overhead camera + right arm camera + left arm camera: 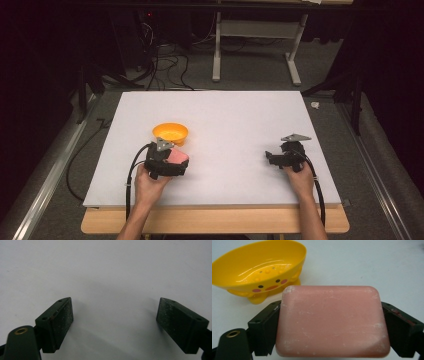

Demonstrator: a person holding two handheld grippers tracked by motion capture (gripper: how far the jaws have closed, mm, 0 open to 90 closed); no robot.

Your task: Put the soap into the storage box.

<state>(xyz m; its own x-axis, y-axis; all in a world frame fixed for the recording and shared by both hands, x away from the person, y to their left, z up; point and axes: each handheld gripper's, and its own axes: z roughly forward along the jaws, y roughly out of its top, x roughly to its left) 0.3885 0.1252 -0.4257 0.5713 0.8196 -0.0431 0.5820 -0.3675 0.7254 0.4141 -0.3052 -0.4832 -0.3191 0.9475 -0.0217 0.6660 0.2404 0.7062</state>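
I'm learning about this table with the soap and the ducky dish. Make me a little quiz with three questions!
1. True or false: the left claw is shut on the pink soap.
2. What is between the jaws of the right claw? A) soap B) nothing C) a dish
3. Fill in: the yellow duck-faced dish has ____ inside it.

Key: 1. True, a jaw presses each side. 2. B, its jaws stand wide apart over the bare white table. 3. Nothing; the soap is held beside it, not in it.

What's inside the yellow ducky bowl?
The yellow ducky bowl looks empty: just small bumps and shiny spots on its floor. Its near rim covers part of the inside. The pink soap sits outside, clamped in the left gripper.
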